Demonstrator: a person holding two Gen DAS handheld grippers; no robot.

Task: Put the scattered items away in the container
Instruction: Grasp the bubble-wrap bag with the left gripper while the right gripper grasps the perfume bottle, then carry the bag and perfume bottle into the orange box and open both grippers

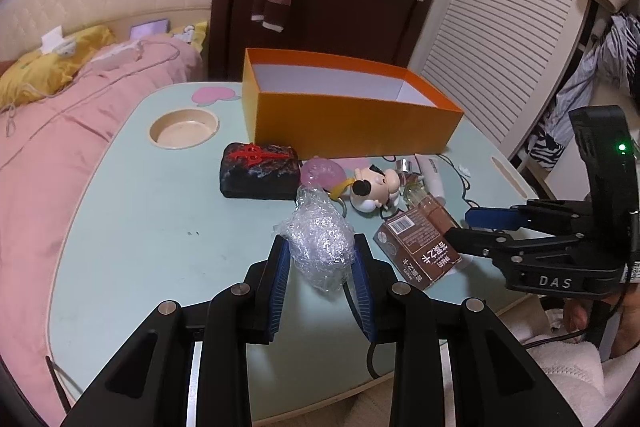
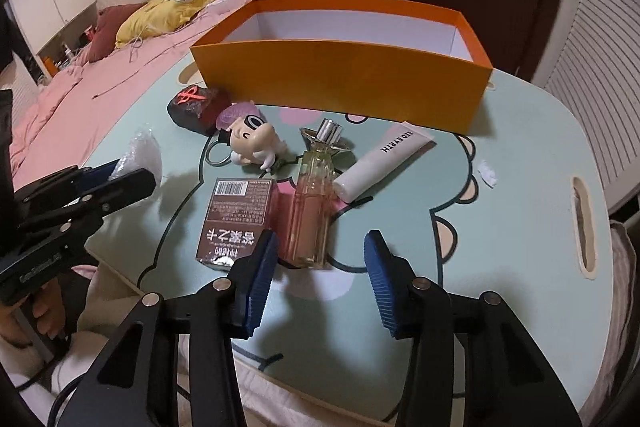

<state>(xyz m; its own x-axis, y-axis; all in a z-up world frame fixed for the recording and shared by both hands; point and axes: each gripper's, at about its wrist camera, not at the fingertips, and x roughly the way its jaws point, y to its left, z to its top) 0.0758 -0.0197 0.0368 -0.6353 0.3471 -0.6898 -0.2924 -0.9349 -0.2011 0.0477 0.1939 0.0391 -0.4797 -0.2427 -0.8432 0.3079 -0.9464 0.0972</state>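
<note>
Your left gripper [image 1: 320,259] grips a crumpled wad of bubble wrap [image 1: 320,243] between its blue pads [image 1: 279,275], the wad bulging above and ahead of the tips, over the pale green table [image 1: 160,227]. Your right gripper [image 2: 320,267] hovers with fingers spread wide, nothing between them; just ahead of the left pad [image 2: 256,283] lies the brown box [image 2: 236,219], and beside it the glass perfume bottle [image 2: 312,199], lying flat and pointing into the gap. Further out: white tube [image 2: 384,163], cartoon figurine [image 2: 256,139], pink disc [image 1: 322,171], black block with red emblem [image 1: 260,171]. Farthest, the orange container [image 1: 352,107] stands open at the table's back edge; no scattered item can be seen in it.
</note>
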